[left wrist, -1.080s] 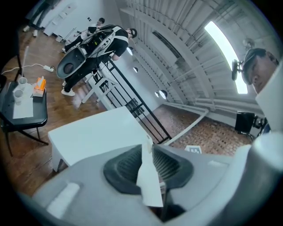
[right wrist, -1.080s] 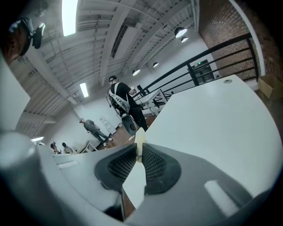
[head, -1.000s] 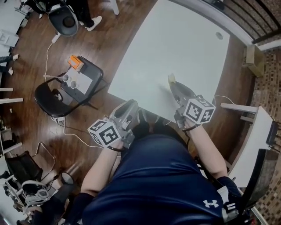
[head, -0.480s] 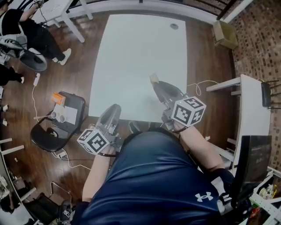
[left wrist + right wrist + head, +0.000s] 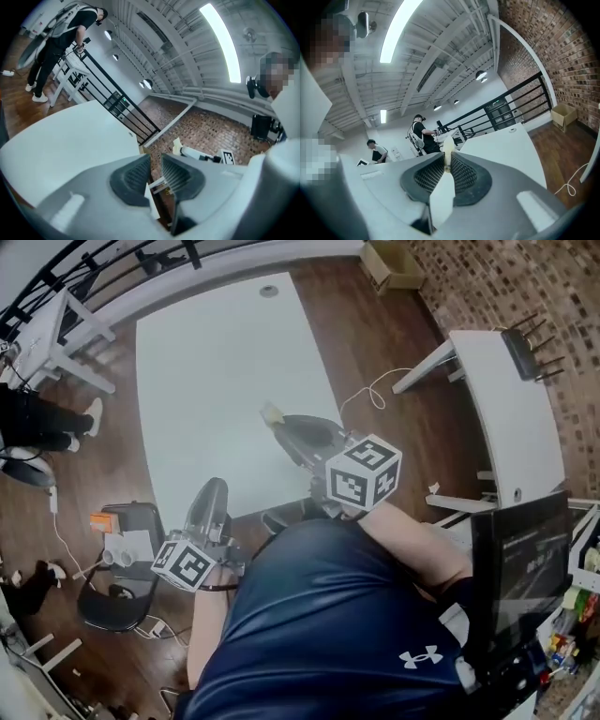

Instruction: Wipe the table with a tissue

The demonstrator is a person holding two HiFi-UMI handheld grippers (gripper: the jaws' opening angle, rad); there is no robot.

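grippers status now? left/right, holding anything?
Left gripper: open, jaws slightly apart, nothing between them.
Right gripper: closed on a folded tissue, held above the table.

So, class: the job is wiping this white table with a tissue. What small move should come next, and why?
Probably lower the right gripper until the tissue meets the table. Its jaws pinch the tissue, which seems to hang above the table's near part, not on it. The left gripper is open and empty, so it can wait.
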